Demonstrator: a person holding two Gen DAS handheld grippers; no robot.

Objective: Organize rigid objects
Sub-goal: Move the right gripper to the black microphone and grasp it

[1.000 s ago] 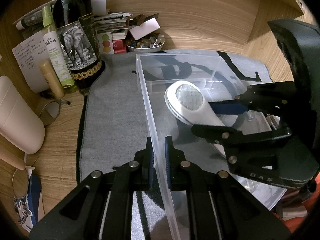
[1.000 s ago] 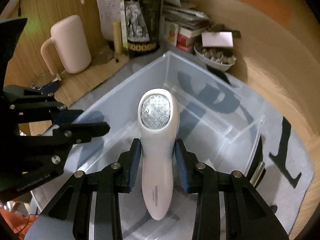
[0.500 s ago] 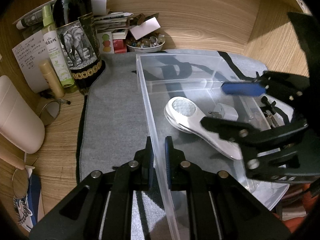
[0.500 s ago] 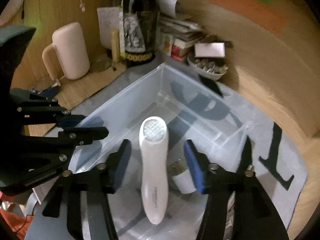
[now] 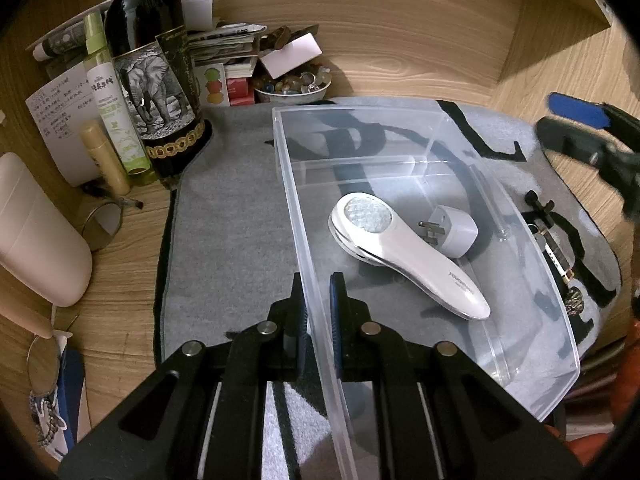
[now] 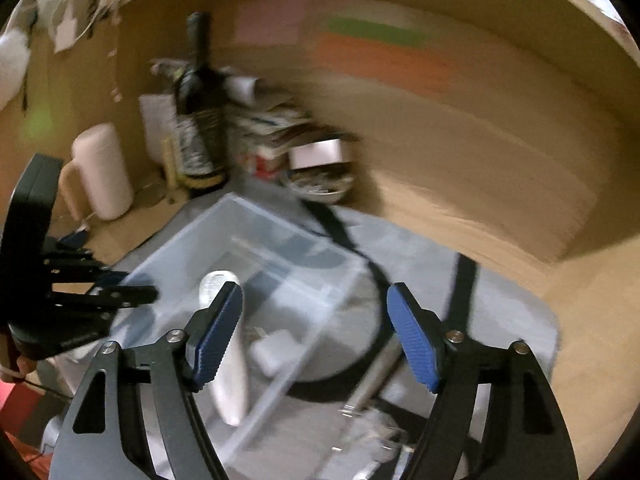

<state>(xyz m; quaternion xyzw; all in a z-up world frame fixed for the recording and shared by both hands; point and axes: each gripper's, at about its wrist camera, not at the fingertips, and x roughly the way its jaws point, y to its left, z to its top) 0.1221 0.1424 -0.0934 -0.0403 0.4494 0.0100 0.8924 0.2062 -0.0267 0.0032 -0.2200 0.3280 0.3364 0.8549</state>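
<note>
A wooden desk (image 5: pixel 120 264) in a wood-panelled nook carries a grey felt mat (image 5: pixel 232 216). On it, the clear plastic bin (image 5: pixel 516 216) holds a white handheld device (image 5: pixel 404 248). The left gripper (image 5: pixel 316 304) pinches the bin's wall; the right gripper (image 6: pixel 314 336) gapes wide, empty.

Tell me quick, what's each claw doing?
Left claw: closed on the clear plastic bin's wall.
Right claw: open, holding nothing.

A wooden desk (image 5: pixel 120 264) carries a grey felt mat (image 5: pixel 232 232). Beside the mat stand a dark wine bottle (image 5: pixel 156 80), a green spray bottle (image 5: pixel 114 104), a cream mug (image 5: pixel 36 232) and a bowl of trinkets (image 5: pixel 294 88). On the mat sits 1 clear plastic bin (image 5: pixel 400 128).
</note>
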